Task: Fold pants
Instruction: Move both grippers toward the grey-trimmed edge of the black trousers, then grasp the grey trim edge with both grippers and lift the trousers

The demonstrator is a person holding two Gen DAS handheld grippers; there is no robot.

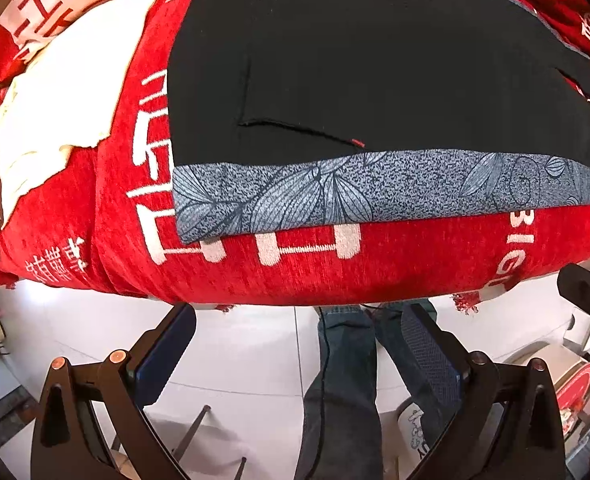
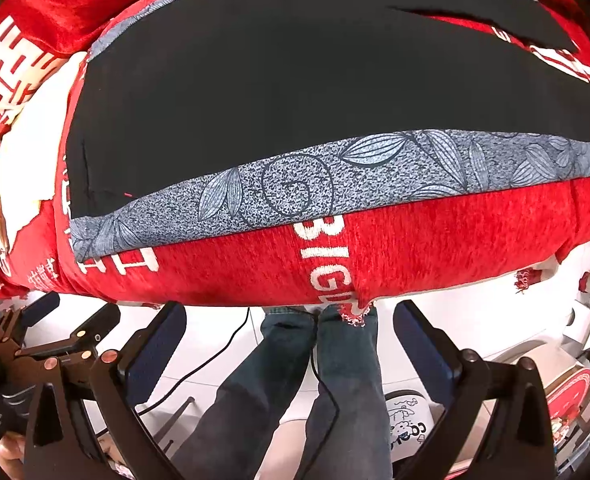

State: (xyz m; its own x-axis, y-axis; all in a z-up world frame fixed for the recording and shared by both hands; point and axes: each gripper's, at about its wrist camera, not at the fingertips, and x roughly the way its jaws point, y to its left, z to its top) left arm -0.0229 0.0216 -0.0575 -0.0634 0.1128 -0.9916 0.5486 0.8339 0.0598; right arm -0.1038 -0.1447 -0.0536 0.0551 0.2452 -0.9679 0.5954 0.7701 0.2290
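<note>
Black pants [image 1: 375, 60] flat, grey leaf-print edge showing.

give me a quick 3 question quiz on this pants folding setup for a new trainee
1. True or false: the left gripper is shut on the black pants.
2. The grey leaf-print band lies: A) along the pants' near edge, B) on the floor, C) in the right gripper.
3. What colour is the cloth under the pants?

Key: 1 false, both grippers are open and hold nothing. 2 A. 3 red.
</note>
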